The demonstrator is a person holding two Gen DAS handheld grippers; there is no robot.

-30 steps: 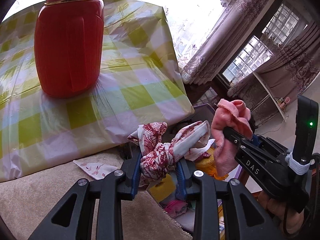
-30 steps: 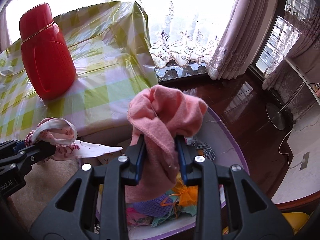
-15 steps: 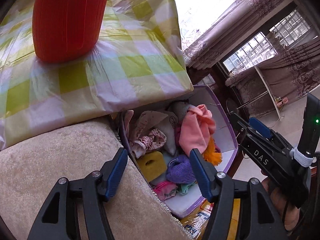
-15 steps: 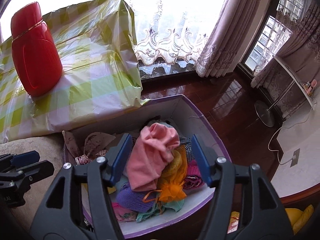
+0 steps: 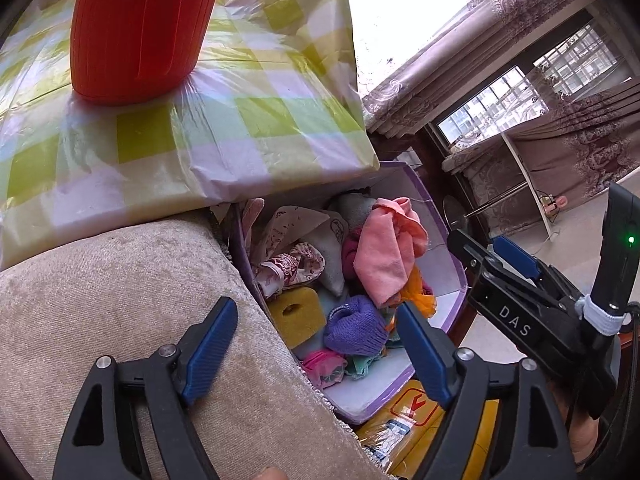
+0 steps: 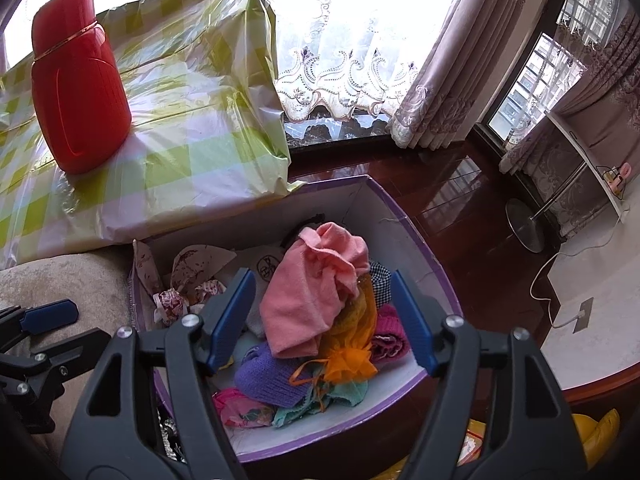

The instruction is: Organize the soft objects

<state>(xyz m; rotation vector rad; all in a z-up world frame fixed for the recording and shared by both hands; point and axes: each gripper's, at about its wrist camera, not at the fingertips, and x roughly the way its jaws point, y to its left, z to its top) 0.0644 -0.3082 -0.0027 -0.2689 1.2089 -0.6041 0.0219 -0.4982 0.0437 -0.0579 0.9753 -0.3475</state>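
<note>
A purple-rimmed white box [image 5: 454, 298] [image 6: 404, 212] holds several soft things. A pink towel [image 5: 386, 254] [image 6: 312, 296] lies on top of the pile. A red-patterned white cloth [image 5: 290, 262] [image 6: 176, 300] lies at the box's left side. A purple knit piece [image 5: 356, 326] [image 6: 264, 380] and an orange mesh bag [image 6: 352, 356] lie nearer me. My left gripper [image 5: 316, 344] is open and empty above the beige cushion edge. My right gripper [image 6: 322, 318] is open and empty above the box; it also shows in the left wrist view [image 5: 492, 256].
A red jug [image 5: 140, 24] [image 6: 78, 80] stands on a table with a green checked plastic cover [image 5: 240, 120] [image 6: 180, 152] behind the box. A beige cushion [image 5: 120, 300] lies left of the box. Dark wood floor [image 6: 460, 184], curtains and a lamp stand are to the right.
Both grippers opened. The pink towel and the patterned cloth dropped into the box. Both grippers then pulled back slightly and stay open above it.
</note>
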